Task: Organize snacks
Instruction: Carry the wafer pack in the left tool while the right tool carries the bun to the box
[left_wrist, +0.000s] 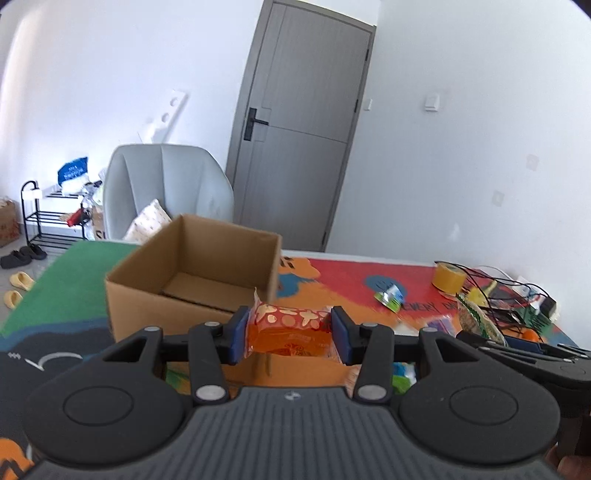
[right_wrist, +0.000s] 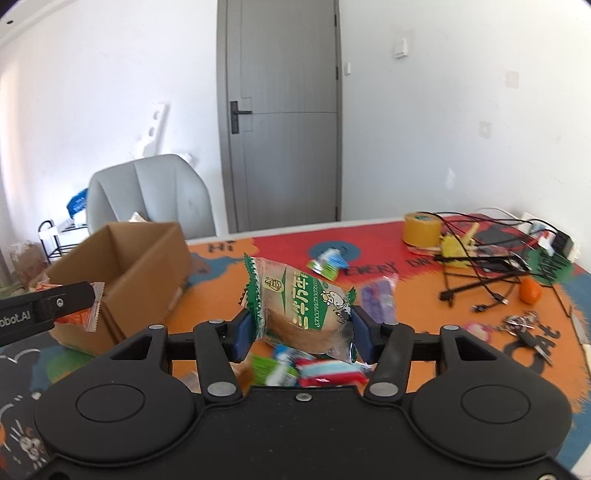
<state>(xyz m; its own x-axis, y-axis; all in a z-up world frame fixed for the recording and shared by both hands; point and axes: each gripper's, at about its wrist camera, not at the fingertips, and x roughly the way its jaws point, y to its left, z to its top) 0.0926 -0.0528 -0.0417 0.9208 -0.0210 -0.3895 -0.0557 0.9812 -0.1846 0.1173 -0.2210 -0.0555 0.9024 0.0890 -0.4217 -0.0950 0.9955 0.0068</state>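
The left gripper (left_wrist: 289, 334) pinches an orange snack packet (left_wrist: 288, 328); the right gripper (right_wrist: 302, 330) clamps a green-wrapped cake (right_wrist: 299, 306). Both crinkly wrappers could slip before reaching the cardboard box (left_wrist: 192, 280), or the grippers could collide over it

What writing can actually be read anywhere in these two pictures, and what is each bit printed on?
"obot.AI": white letters on the left gripper, cut off at the picture's edge.
"Hi": on the colourful table mat.
"EVERY" and "at": large letters on the same mat, partly covered.
Green-and-white snack packet in the right gripper: print not legible to me.
Orange snack packet: print too blurred.
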